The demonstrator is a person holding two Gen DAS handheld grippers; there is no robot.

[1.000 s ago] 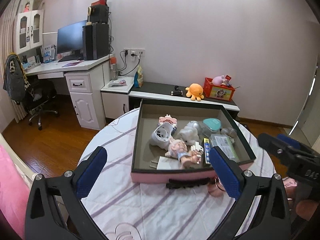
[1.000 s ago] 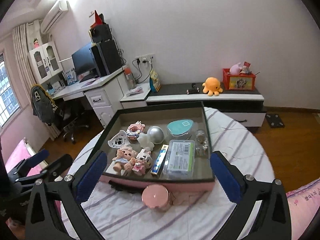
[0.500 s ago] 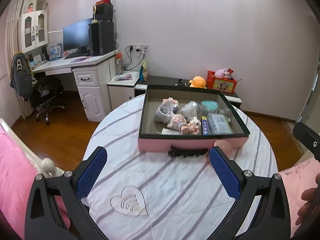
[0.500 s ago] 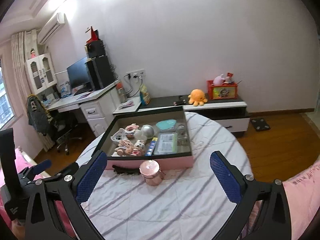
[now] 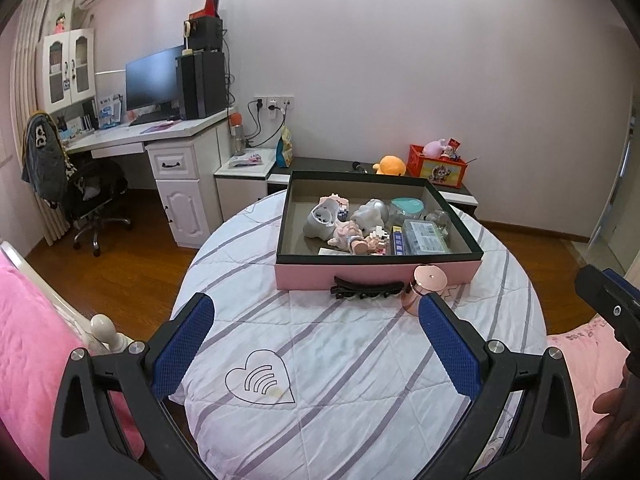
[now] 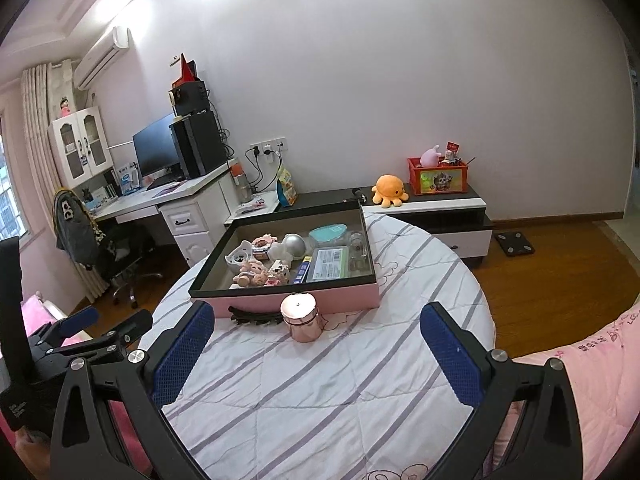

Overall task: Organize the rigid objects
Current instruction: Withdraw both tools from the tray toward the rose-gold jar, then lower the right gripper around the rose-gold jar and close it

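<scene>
Pink-sided box (image 5: 378, 274) sits ahead of both spread, empty grippers: left gripper (image 5: 316, 340), right gripper (image 6: 316, 340). One black hair clip (image 5: 366, 290) and one rose-gold canister (image 6: 301, 318) lie just before it.

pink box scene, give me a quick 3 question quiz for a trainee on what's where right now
1. True or false: the rose-gold jar lies inside the pink box.
2. Which thing lies on the striped cloth right against the box's near wall, beside the jar? A) black hair clip B) orange octopus plush C) silver ball
3. Fill in: both the left tongs and the right tongs stand ____ and hold nothing.

Key
1. False: it stands outside, on the cloth in front of the box.
2. A, the black hair clip.
3. open
</scene>
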